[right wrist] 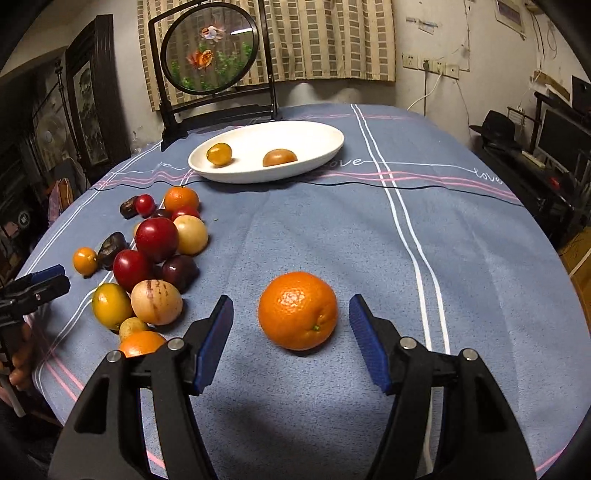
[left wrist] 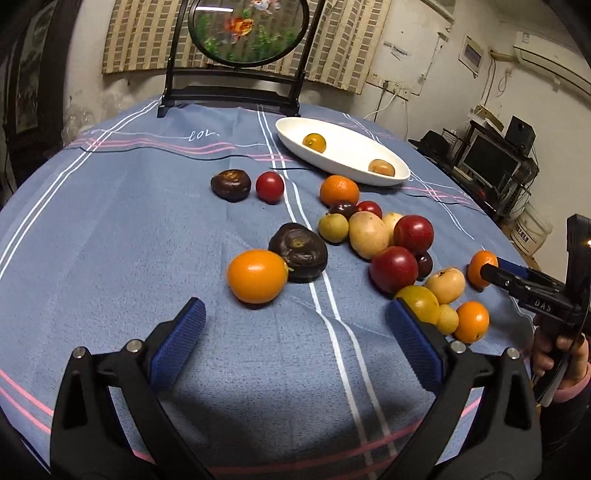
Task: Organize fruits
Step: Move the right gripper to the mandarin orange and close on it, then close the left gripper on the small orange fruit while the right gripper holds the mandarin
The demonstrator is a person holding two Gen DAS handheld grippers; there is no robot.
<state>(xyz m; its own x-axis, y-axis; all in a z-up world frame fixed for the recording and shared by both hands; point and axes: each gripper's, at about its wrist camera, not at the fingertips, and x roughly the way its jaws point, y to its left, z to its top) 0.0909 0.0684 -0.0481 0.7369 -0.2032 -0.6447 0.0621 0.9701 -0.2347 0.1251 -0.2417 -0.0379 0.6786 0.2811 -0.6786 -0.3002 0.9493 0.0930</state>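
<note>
My left gripper [left wrist: 295, 310] is open over the blue tablecloth. A smooth orange fruit [left wrist: 257, 276] lies just beyond its fingertips, touching a dark wrinkled fruit [left wrist: 298, 251]. My right gripper [right wrist: 290, 305] is open, with a mandarin [right wrist: 297, 311] on the cloth between its fingertips and a gap on each side. The left wrist view shows the same mandarin [left wrist: 480, 266] at the right gripper [left wrist: 493, 268]. A white oval dish [right wrist: 295, 140] [left wrist: 343, 155] at the back holds two small fruits. A pile of red, yellow and orange fruits [left wrist: 391, 243] [right wrist: 155, 258] lies between the grippers.
A round goldfish screen [left wrist: 243, 33] [right wrist: 210, 55] on a black stand is behind the dish. A dark fruit [left wrist: 231, 184] and a red one [left wrist: 269, 187] lie apart at the left. A person's hand [left wrist: 554, 354] holds the right gripper at the table's edge.
</note>
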